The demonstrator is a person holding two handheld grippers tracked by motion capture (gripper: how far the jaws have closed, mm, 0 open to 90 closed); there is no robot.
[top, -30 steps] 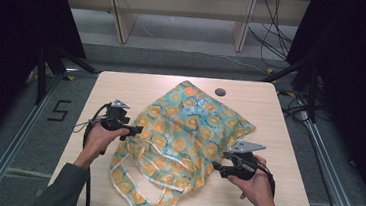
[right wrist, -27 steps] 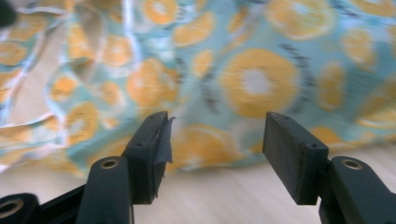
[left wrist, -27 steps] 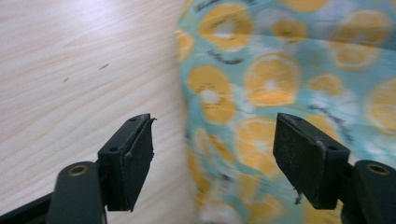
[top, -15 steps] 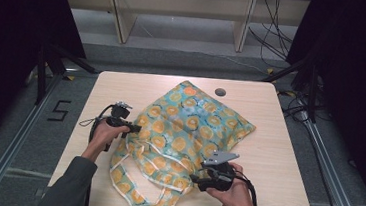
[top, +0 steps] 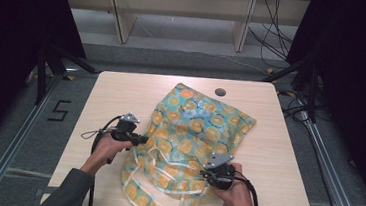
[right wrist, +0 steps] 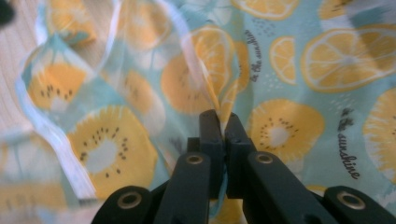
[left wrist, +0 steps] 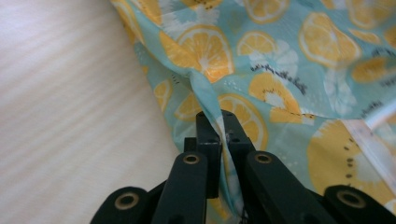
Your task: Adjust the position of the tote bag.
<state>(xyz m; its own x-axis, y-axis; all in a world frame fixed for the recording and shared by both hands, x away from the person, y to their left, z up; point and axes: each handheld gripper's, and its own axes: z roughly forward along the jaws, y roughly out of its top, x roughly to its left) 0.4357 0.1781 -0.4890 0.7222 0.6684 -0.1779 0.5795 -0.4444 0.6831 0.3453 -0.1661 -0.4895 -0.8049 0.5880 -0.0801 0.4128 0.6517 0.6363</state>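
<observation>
Since a second ago we brought the right gripper [top: 204,175] leftward onto the cloth [top: 193,134]; both jaws have just been closing. Left gripper [left wrist: 220,120], at 9 o'clock, pinches a fold; right-gripper view shows the same at 5 o'clock.

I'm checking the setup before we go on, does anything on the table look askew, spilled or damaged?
Nothing spilled or torn. The fruit-print cloth lies crumpled and skewed across the table, its white-edged end bunched near the front edge. The left gripper and right gripper each pinch a fold of it.
</observation>
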